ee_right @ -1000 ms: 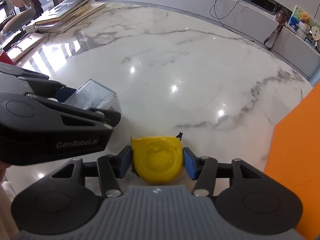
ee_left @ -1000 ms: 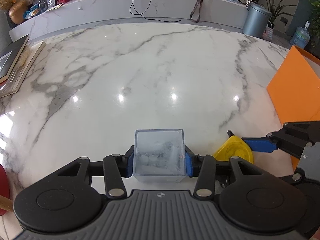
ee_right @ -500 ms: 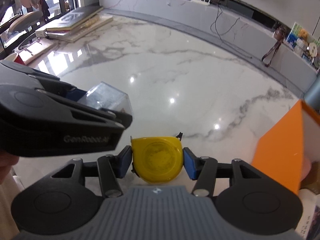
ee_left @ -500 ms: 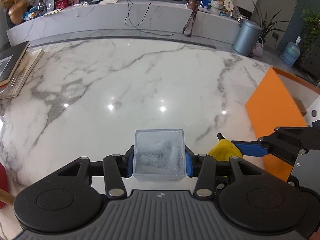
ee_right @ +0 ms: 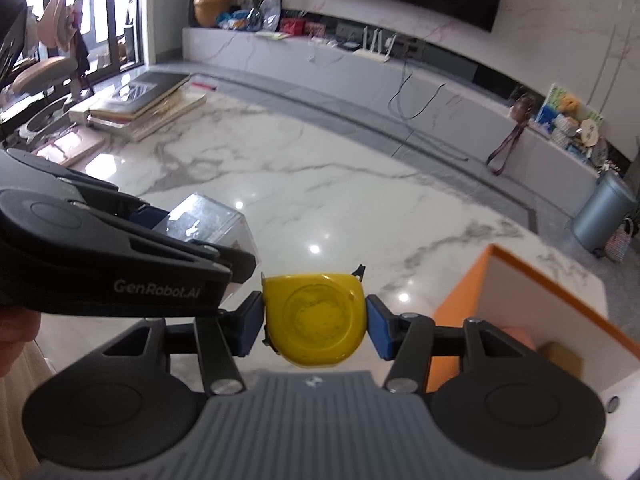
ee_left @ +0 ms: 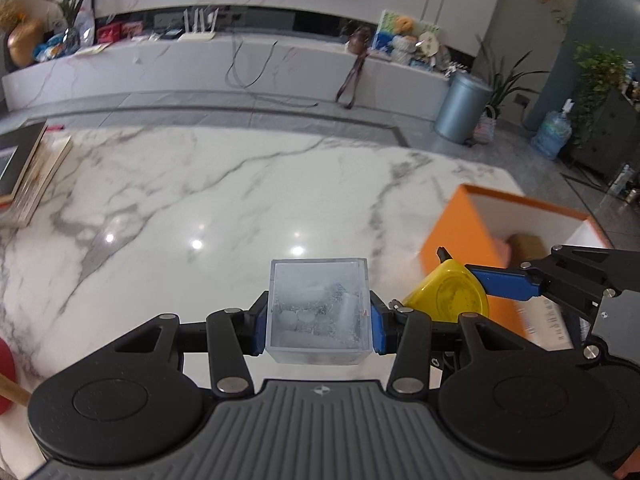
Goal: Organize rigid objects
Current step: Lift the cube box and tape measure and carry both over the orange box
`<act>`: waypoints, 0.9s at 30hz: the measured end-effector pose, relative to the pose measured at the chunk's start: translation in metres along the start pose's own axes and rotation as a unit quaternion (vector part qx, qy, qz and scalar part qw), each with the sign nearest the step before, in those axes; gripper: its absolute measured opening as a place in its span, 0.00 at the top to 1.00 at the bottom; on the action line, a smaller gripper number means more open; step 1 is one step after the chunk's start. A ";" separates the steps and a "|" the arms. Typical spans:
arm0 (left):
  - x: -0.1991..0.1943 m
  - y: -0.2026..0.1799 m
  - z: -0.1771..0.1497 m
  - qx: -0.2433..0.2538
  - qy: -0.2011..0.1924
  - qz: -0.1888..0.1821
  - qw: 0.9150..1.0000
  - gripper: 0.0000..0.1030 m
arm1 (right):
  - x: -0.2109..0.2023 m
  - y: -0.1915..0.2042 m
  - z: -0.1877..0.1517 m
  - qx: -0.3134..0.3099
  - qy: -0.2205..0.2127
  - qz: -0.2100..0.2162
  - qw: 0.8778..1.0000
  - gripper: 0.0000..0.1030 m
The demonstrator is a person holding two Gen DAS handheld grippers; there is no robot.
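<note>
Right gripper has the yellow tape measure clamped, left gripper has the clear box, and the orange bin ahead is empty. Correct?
Not quite: the orange bin is not empty; the left wrist view shows items inside. The right gripper does clamp the yellow tape measure, and the left gripper the clear box.

Ahead of my grippers, broad bare marble table (ee_left: pixel 192 200), orange box (ee_left: pixel 460 232) standing at its right edge, open-topped with something, I think, already inside, book stack (ee_left: pixel 28 176) far left of the box.
</note>
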State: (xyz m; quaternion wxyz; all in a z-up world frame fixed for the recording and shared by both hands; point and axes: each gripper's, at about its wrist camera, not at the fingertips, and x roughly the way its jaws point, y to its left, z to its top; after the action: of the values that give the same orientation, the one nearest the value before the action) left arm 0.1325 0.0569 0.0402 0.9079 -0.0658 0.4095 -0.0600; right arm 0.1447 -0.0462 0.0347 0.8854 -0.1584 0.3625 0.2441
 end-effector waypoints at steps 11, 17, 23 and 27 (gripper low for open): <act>-0.002 -0.077 0.010 0.059 -0.009 -0.064 0.996 0.49 | -0.051 -0.068 -0.028 0.046 -0.004 -0.062 0.997 0.47; 0.010 -0.120 0.016 0.097 -0.009 -0.095 0.991 0.49 | -0.064 -0.108 -0.053 0.081 0.006 -0.089 0.993 0.47; 0.031 -0.150 0.020 0.121 -0.001 -0.115 0.986 0.49 | -0.067 -0.145 -0.071 0.112 0.014 -0.107 0.988 0.47; 0.048 -0.163 0.018 0.131 0.016 -0.116 0.984 0.49 | -0.063 -0.161 -0.081 0.135 0.025 -0.097 0.986 0.47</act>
State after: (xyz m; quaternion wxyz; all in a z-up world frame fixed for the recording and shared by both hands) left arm 0.1688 -0.1098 0.0442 0.8890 0.0071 0.4019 -0.2191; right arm 0.1486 -0.2368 0.0410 0.9089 -0.0783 0.3969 0.1016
